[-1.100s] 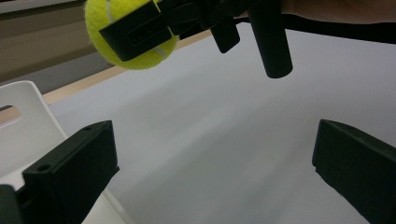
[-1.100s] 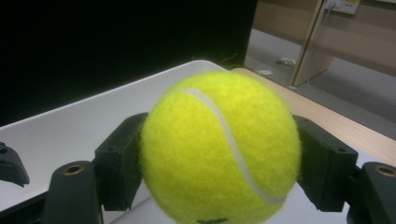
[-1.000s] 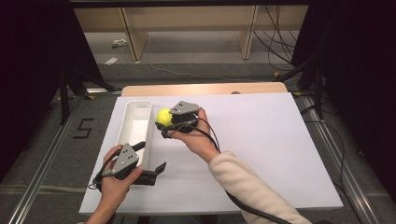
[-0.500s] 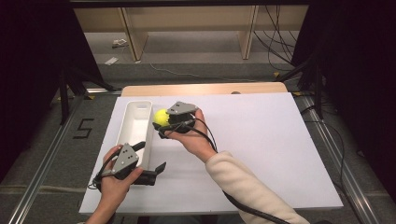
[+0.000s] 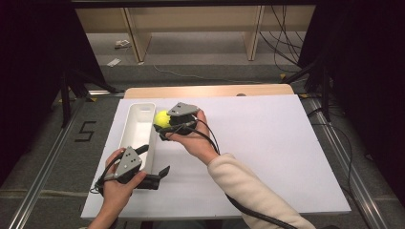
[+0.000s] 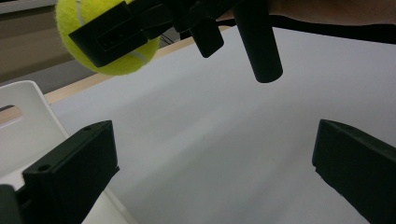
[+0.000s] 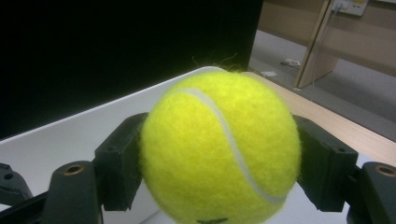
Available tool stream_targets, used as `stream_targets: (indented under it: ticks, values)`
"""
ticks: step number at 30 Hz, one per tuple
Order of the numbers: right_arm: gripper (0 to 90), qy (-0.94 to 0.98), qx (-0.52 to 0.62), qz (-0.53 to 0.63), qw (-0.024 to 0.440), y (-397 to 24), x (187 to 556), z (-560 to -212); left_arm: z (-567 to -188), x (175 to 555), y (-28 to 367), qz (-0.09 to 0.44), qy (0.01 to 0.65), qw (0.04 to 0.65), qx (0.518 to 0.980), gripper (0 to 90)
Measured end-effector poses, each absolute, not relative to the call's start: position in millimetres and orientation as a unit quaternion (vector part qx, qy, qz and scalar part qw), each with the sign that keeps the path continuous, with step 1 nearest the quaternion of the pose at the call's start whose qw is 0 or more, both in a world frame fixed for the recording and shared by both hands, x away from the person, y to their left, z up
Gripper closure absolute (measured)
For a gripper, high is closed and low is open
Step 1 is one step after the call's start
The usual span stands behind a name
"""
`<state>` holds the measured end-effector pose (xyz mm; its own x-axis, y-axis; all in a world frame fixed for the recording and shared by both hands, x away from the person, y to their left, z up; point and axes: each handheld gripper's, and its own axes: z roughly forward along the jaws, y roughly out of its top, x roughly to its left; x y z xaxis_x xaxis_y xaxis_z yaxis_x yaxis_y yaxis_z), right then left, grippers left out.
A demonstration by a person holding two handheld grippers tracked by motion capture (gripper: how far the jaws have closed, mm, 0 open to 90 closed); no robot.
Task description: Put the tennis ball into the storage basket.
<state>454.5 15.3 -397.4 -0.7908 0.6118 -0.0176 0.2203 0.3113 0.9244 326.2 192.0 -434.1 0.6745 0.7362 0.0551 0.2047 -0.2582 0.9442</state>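
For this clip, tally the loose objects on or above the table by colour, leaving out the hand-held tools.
Yellow: 1, the fuzzy yellow tennis ball clamped in the right tool.
White: 1, the long white plastic bin whose near end sits between the open left tool jaws.
Total: 2

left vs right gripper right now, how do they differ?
The right gripper is shut on the tennis ball; the left gripper is open and holds nothing. The right hangs at the far right rim of the white bin; the left's jaws straddle the bin's near right wall. Both are black, two-jawed, hand-held, each topped by a grey plate.
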Motion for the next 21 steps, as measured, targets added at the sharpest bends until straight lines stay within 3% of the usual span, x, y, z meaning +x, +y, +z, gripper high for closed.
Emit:
stream_targets:
  ticks: [3,4,11,14,21]
  values:
    - [26.9,0.788,0.264,0.523,0.186,16.4,454.9,-397.6,-434.1,326.2,191.9,0.254,0.313,0.522,0.752,0.0]
    - [26.9,0.789,0.263,0.523,0.187,16.7,455.2,-397.9,-428.3,334.5,200.6,0.314,0.25,0.49,0.774,0.0]
    - [26.9,0.79,0.262,0.523,0.184,19.3,455.0,-397.5,-426.0,336.2,203.3,0.346,0.243,0.476,0.771,0.0]
    - [26.9,0.79,0.261,0.524,0.184,20.5,455.2,-396.8,-423.6,341.3,204.7,0.337,0.197,0.473,0.79,0.0]
    - [26.9,0.791,0.259,0.524,0.183,23.8,455.6,-395.6,-424.0,340.6,204.5,0.337,0.204,0.474,0.788,0.0]
